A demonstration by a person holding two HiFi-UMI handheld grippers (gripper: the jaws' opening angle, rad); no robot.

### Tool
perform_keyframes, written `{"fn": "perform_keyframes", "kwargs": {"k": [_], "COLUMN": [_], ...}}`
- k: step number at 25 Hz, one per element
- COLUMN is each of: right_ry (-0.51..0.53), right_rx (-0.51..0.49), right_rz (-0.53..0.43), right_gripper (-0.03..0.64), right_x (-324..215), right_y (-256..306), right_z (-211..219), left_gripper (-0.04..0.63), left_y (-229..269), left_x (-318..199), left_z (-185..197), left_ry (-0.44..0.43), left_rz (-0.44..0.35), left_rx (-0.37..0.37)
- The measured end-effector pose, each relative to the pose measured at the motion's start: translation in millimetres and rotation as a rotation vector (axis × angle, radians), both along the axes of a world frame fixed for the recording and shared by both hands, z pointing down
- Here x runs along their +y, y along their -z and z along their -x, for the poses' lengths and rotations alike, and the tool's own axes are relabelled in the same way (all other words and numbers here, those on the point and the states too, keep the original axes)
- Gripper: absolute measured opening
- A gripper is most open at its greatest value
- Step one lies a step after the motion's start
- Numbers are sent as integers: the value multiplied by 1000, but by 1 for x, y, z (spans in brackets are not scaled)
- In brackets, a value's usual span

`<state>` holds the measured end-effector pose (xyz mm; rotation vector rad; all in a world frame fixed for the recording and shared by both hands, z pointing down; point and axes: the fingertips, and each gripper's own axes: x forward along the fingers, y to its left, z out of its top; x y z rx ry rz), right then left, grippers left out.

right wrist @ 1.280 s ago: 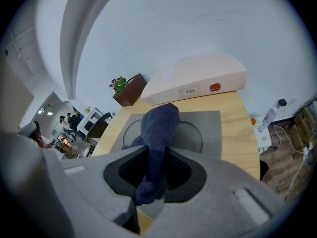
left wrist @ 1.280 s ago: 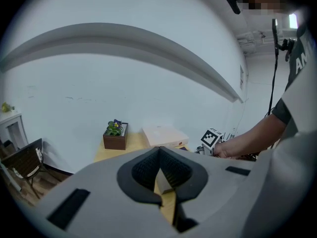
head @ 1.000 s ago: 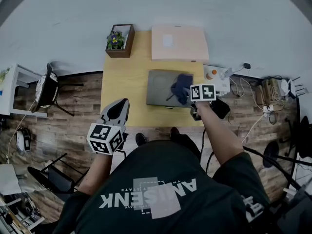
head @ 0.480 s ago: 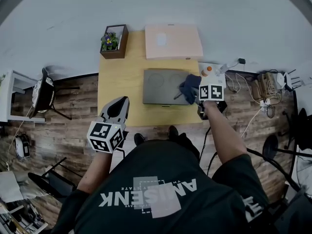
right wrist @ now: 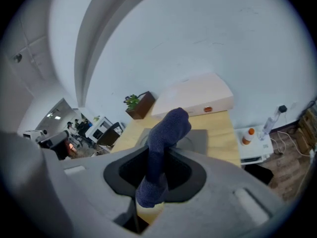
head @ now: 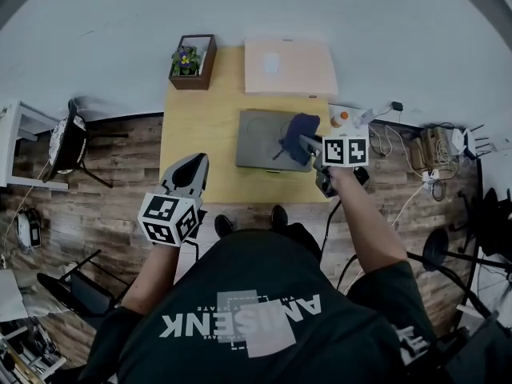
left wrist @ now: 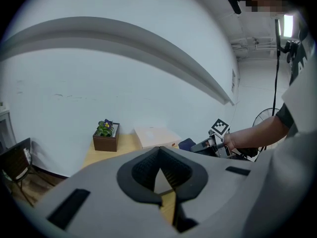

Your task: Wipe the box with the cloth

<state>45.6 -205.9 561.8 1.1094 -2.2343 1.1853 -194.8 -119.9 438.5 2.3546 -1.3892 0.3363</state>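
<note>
Box: grey box (head: 260, 138) lies flat on the wooden table (head: 200, 126), right of centre, just in front of a pale box (head: 288, 66) at the back edge
Cloth: dark blue cloth (head: 298, 130) is bunched over the right part of the grey box; contact with the top cannot be confirmed
Right gripper: right gripper (head: 310, 144) has its jaws clamped on the cloth, which passes up between them and sticks out past the tips
Right arm: stretched forward, bare forearm crossing the near edge of the table, hand behind the marker cube (head: 346, 150)
Left gripper: left gripper (head: 194, 165) has its jaws together, tips meeting, nothing between them
Left arm: bent at the elbow, gripper at the near-left corner of the table, pointing towards the back wall, well apart from the grey box
Other: planter (head: 190, 61) with flowers at the back-left corner
</note>
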Motion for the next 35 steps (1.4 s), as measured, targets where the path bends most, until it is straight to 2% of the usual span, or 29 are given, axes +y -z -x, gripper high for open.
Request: {"fn": "perform_keyframes", "kwargs": {"k": [3, 7, 14, 18, 24, 35], "right_ry": [99, 213, 296, 287, 249, 159], "right_rx": [-40, -55, -26, 25, 71, 47], "right_rz": [-21, 4, 58, 80, 95, 121], "right_gripper": [83, 83, 83, 83, 83, 83], "right_x": [3, 14, 26, 25, 24, 32], "right_y": [12, 3, -36, -62, -74, -77], "right_z": [49, 109, 175, 180, 166, 113], "left_gripper": [2, 2, 2, 2, 2, 2], "left_y": [9, 14, 12, 8, 6, 11], "left_x": [5, 15, 42, 50, 47, 17], "left_z": [8, 28, 75, 84, 82, 27], "left_ry": [42, 96, 243, 273, 269, 119], "left_rz": [-24, -41, -37, -19, -14, -39], "left_rx": [22, 2, -25, -34, -39, -23]}}
